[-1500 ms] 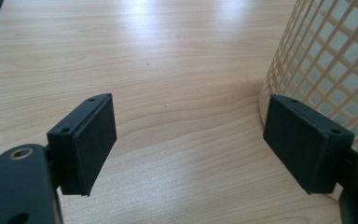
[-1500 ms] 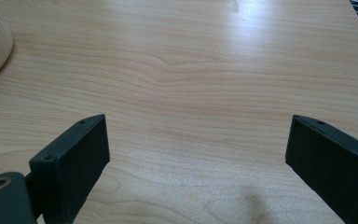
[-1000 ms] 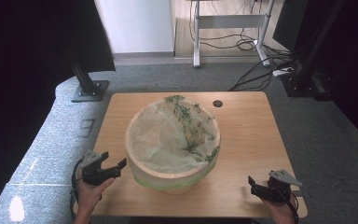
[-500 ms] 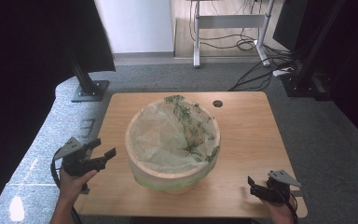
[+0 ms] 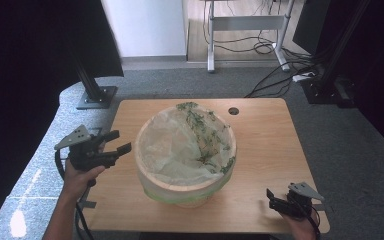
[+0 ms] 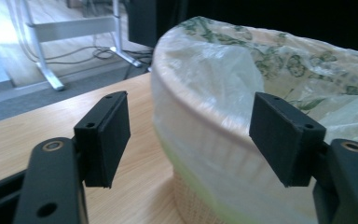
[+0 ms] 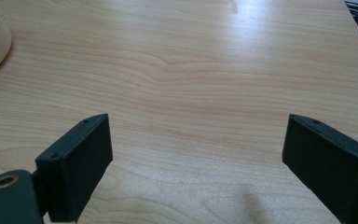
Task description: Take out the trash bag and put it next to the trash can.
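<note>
Facing the basket (image 5: 185,185) lined with a thin plastic bag (image 6: 223,84) just ahead of its jaws, the left gripper (image 5: 116,142), unclenched and empty though just narrowing, should pinch the bag's soft, slippery, tear-prone film at the rim, while the right gripper (image 5: 275,199) rests released.

We see daylight glaring on the table (image 7: 242,18) at its far edge, darkness flanking it in the high view, and the basket (image 6: 223,140) soft, slightly blurred behind sharp black pads.
</note>
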